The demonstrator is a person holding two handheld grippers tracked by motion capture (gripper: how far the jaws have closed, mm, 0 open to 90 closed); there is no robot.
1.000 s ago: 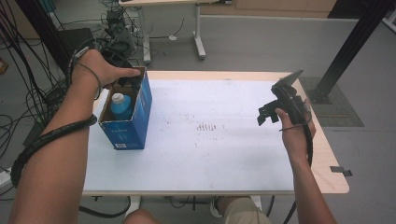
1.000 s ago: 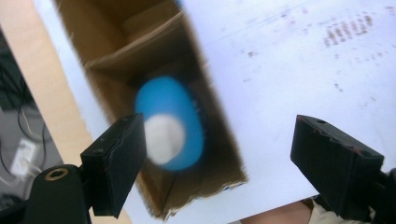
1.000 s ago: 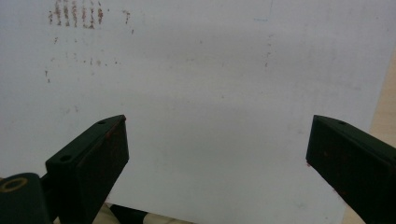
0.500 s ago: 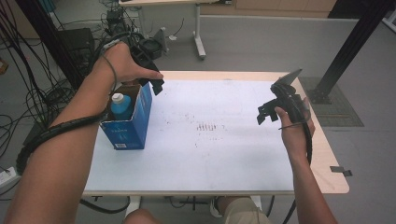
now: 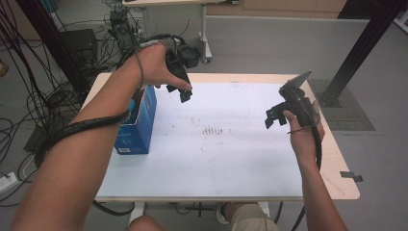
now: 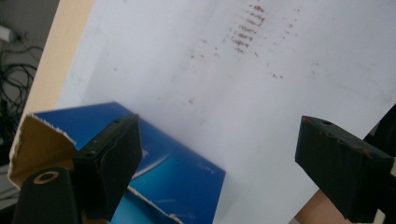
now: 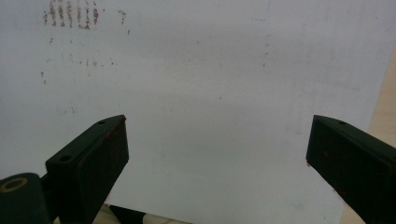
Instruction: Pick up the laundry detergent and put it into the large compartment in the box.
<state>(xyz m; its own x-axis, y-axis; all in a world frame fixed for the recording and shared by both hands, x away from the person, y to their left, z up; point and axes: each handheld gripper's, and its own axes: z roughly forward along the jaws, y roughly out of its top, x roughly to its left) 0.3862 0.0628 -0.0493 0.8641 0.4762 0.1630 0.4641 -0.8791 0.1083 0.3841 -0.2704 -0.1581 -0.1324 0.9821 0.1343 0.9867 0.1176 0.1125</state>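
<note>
At the left of the high view the person's left forearm reaches up and forward from the bottom edge, a black cable wound around it, the wrist bent so the hand hangs over the far left part of the worktop (image 5: pixel 231 163). The left claw (image 5: pixel 184 94) points down and toward the white sheet, held in the air. Its jaws stand apart and have just been opening; nothing lies between them. The left gripper view looks between the two black jaws onto bare white sheet with a patch of small brown marks (image 6: pixel 247 28).

The blue box (image 5: pixel 138 126) stands upright at the left edge of the worktop, its torn top open. It sits below and to the left of the left claw, near it but not touching. In the left gripper view the box lies behind the left-hand jaw, its ragged cardboard flap at the frame's lower left.

At the right, the right forearm rises from the bottom edge, the hand upright above the right side of the worktop. The right claw (image 5: pixel 273 115) points left toward the centre, well apart from the box. Its jaws are wide and empty over plain white sheet.
</note>
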